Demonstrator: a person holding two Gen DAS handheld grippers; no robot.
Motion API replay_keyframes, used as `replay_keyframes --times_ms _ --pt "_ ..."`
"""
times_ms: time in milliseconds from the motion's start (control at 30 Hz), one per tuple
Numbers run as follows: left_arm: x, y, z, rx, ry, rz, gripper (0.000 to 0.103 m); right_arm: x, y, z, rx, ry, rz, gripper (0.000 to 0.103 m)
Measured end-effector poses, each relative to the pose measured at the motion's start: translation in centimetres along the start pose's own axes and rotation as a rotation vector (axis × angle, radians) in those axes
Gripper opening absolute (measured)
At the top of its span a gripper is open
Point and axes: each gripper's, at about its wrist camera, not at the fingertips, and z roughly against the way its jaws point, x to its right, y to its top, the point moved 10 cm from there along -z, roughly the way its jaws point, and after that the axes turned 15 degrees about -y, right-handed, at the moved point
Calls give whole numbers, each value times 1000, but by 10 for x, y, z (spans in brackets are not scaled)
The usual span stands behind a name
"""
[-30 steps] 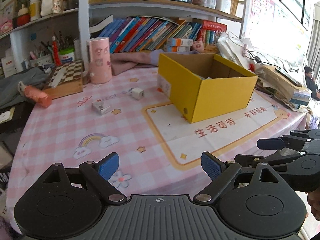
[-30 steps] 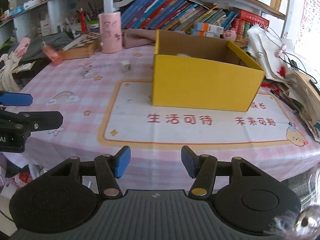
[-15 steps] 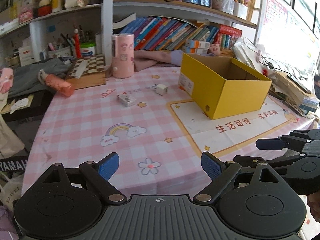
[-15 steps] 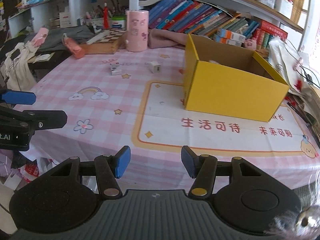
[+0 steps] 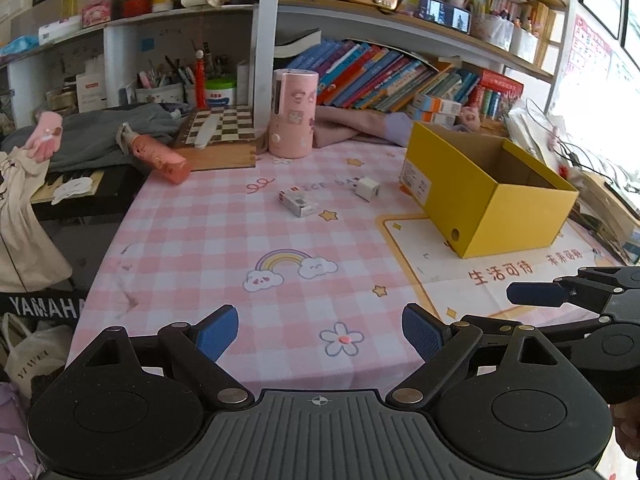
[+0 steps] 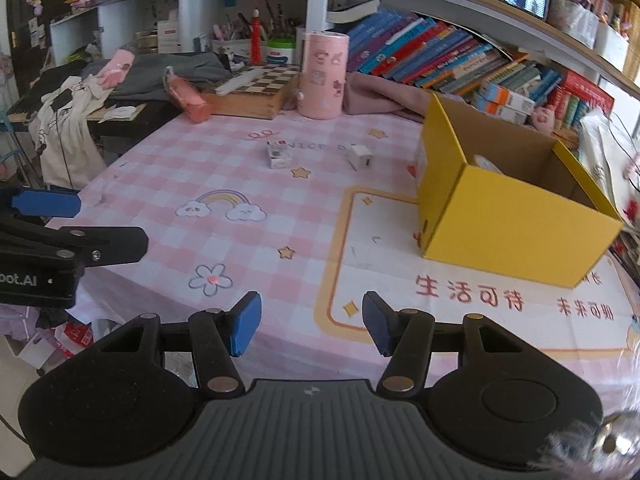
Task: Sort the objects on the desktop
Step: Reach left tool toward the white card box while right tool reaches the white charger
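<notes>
Pink checked tablecloth (image 5: 200, 248): left gripper (image 5: 320, 332) wide, right gripper (image 6: 312, 320) narrower, both empty at near edge; small charger (image 5: 367, 189) beside yellow box (image 5: 500, 216) risks being knocked aside.

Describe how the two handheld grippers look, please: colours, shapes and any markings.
Both grippers are matte black plastic. The left gripper and the right gripper each carry two blue ribbed pads on angled linkage arms with silver pivot pins, above a grey ribbed body between two round housings. White lettering ending "oot.AI" marks the left one's side.
</notes>
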Motion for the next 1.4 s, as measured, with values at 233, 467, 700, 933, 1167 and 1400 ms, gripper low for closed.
replay_keyframes --times_ms 233,467,700,933,1167,1400 --pt "-9 13 -16 7 19 5 91 0 14 -12 12 12 5 53" --pt "-18 35 -41 2 40 4 91 9 38 -41 5 14 -27 52" --pt "-34 58 -68 3 68 -6 91 14 67 -76 -10 21 -66 52" --pt "-51 76 -100 -14 72 -2 91 8 100 -110 -10 46 -109 52" --pt "-65 88 -140 -36 69 15 89 7 124 -152 -35 16 -131 50" --pt "-79 94 -178 -74 71 18 89 12 140 -193 -45 -37 -116 49"
